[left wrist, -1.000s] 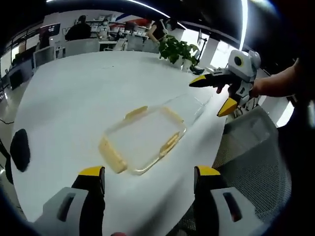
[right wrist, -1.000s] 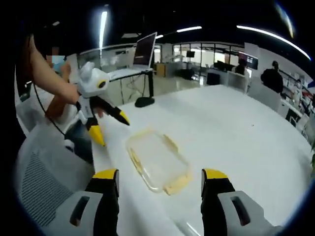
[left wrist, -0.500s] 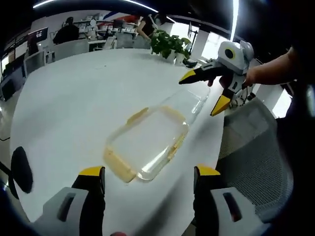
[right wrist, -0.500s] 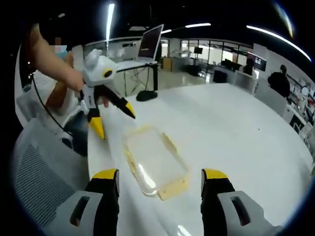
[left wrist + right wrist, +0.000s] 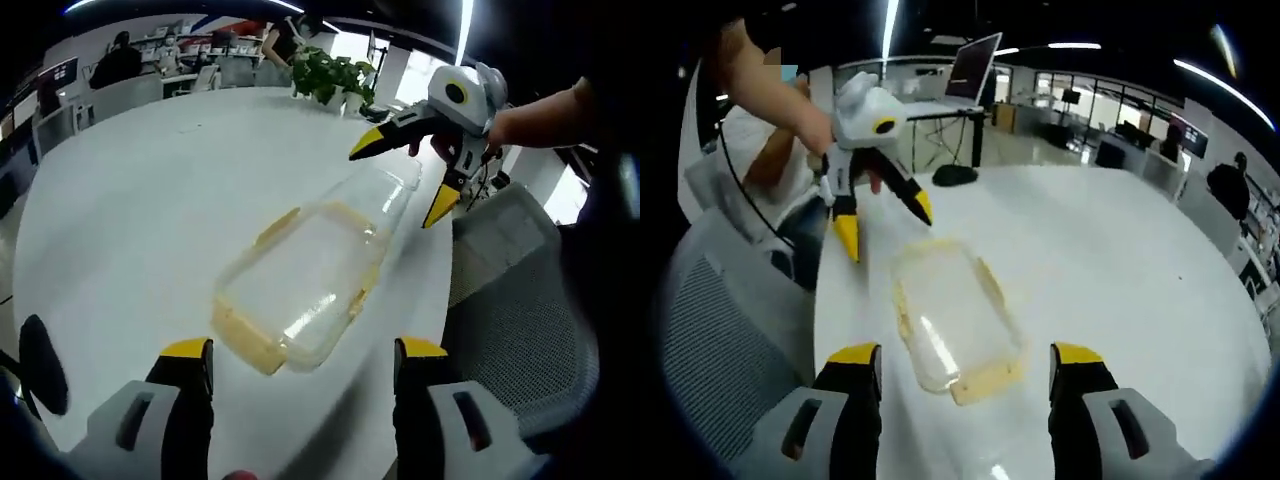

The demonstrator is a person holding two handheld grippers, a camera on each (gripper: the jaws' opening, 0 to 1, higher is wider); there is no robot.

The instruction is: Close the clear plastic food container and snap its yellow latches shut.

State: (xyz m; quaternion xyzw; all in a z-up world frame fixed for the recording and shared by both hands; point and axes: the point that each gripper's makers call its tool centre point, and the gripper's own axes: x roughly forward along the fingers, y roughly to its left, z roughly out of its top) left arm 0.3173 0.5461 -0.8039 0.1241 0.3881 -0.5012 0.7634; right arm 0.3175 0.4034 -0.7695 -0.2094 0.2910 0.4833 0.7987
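While both tongs hang above the white round surface (image 5: 150, 180), the clear rectangular plastic food container (image 5: 305, 280) with yellow latches (image 5: 240, 328) lies flat near the surface's edge, close to a grey mesh chair (image 5: 510, 300). In the left gripper view, the left tongs (image 5: 300, 360) rise from the bottom with their yellow-tipped jaws set wide apart, nothing between them, the container just ahead of them. The right tongs (image 5: 405, 175), held by a hand (image 5: 520, 115), hover over the container's far end, jaws spread and clear of it. A leafy green potted plant (image 5: 330, 75) stands at the far edge of the surface, and a black flat object (image 5: 38, 365) lies near the opposite edge.

In the right gripper view, the right tongs (image 5: 965, 360) also stand parted and empty, with the container (image 5: 950, 315) just beyond them. The left tongs (image 5: 885, 225) hover apart above its far end, not touching it. A black monitor stand (image 5: 955, 175) sits at the far edge of the surface (image 5: 1110, 250). The container's lid appears to rest on top; whether the latches are snapped cannot be told.
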